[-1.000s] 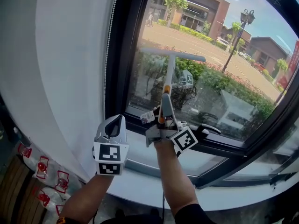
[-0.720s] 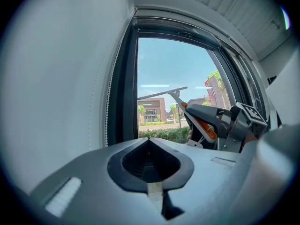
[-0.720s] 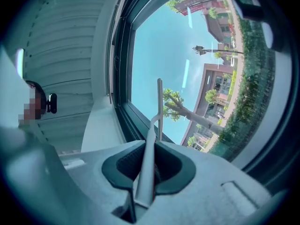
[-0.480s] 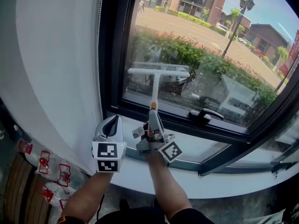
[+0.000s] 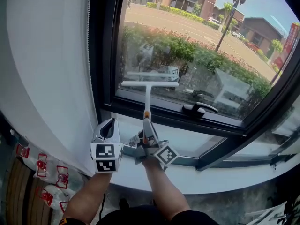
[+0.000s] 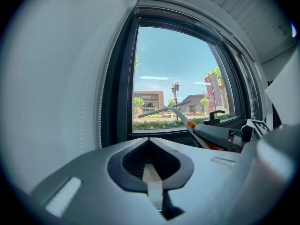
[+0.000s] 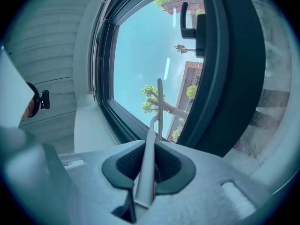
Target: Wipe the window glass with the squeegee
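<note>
The squeegee (image 5: 149, 84) has a white T-shaped blade on a white shaft with an orange collar. Its blade lies level against the window glass (image 5: 187, 41), just above the bottom frame at the pane's lower left. My right gripper (image 5: 146, 134) is shut on the squeegee's handle over the sill. In the right gripper view the handle (image 7: 148, 163) runs up between the pads to the blade (image 7: 160, 108). My left gripper (image 5: 111, 122) hovers beside it to the left, shut and empty. From the left gripper view the squeegee (image 6: 180, 114) and the right gripper (image 6: 220, 136) show at the right.
A black window handle (image 5: 199, 109) sticks out of the bottom frame right of the blade. The black frame (image 5: 103, 55) borders the pane at left, with a white wall (image 5: 47, 69) beyond. A white sill (image 5: 197, 144) runs below. Red-printed bags (image 5: 47, 177) lie at lower left.
The squeegee blade has come down the glass from mid-pane to just above the bottom frame, and my right gripper has dropped toward the sill with it. My left gripper has held its place.
</note>
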A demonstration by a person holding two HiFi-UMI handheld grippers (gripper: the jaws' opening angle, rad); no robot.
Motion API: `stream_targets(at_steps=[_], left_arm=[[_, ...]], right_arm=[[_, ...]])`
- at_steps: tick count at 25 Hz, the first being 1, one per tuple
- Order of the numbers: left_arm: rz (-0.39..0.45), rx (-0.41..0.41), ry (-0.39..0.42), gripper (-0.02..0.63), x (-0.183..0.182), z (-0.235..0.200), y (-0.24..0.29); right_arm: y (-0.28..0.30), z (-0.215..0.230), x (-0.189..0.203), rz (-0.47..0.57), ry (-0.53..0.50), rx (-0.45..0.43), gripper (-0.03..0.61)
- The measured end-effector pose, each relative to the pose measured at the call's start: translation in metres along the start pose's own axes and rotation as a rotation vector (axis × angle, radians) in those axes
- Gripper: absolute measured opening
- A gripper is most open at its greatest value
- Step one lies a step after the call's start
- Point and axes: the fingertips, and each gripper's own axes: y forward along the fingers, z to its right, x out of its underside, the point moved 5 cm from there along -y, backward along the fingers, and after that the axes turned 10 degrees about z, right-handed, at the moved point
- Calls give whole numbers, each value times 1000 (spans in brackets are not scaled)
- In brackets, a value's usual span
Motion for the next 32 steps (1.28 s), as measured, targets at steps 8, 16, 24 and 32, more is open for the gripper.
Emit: stream_targets(at_steps=[8,16,24,32], left_arm=[[30,7,-23,2,-17,15,7],[168,31,24,2,-90,40,27],[287,41,107,3,-173,63,49],[341,27,99,12,-220,80,67]], right_arm=[[0,-29,-19,-6,19,-74,43],[49,-102,-93,29,-72,-294,43],[120,-162,-179,81,-120,-442,43],[167,-191,-230,101,-76,-513,43]])
